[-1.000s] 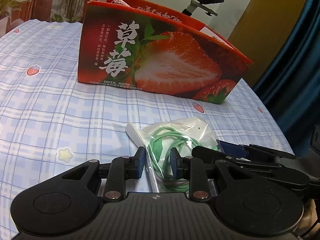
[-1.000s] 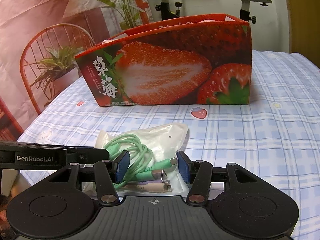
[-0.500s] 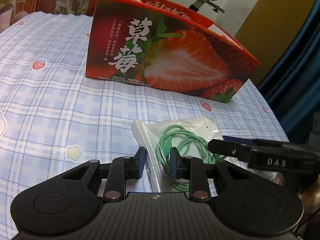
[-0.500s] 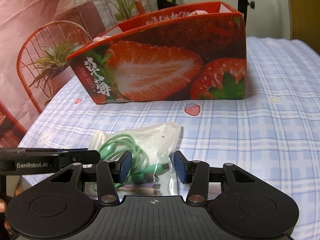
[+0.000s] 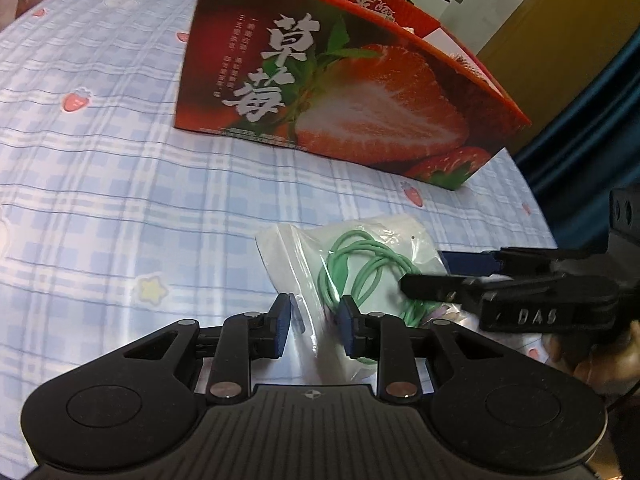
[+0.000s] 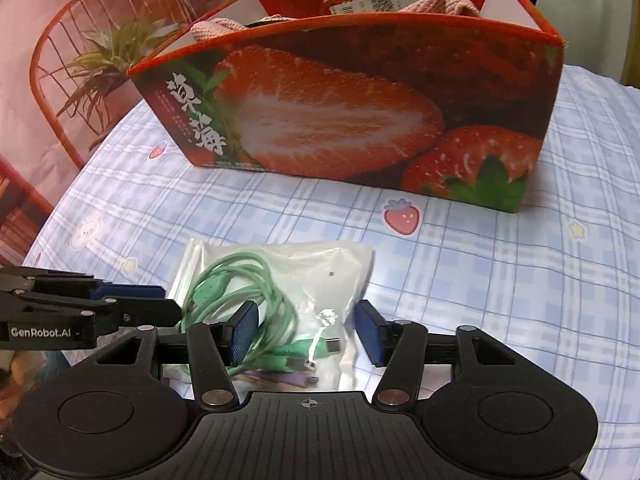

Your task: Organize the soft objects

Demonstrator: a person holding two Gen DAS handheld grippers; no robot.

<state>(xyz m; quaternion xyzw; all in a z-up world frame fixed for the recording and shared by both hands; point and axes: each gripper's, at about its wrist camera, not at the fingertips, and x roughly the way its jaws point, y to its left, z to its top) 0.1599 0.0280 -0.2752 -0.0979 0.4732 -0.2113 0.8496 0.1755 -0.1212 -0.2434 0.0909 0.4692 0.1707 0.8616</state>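
From the left wrist, one clear bag [image 5: 360, 256] holding a coiled green cable [image 5: 362, 266] lay on the checked desk [image 5: 120, 184], short of the single strawberry box [image 5: 340, 80]. The left tool [image 5: 314, 330] stood narrow, its pads flanking the bag's near edge; I could not tell if they pressed it. The right tool [image 5: 452, 276] reached in from the right over the bag. From the right wrist, the right tool [image 6: 306, 332] was opening, the bag [image 6: 316, 280] between its pads untouched. Pink knitted cloth [image 6: 436, 2] showed inside the box [image 6: 360, 112]; one red chair [image 6: 80, 60] stood behind.
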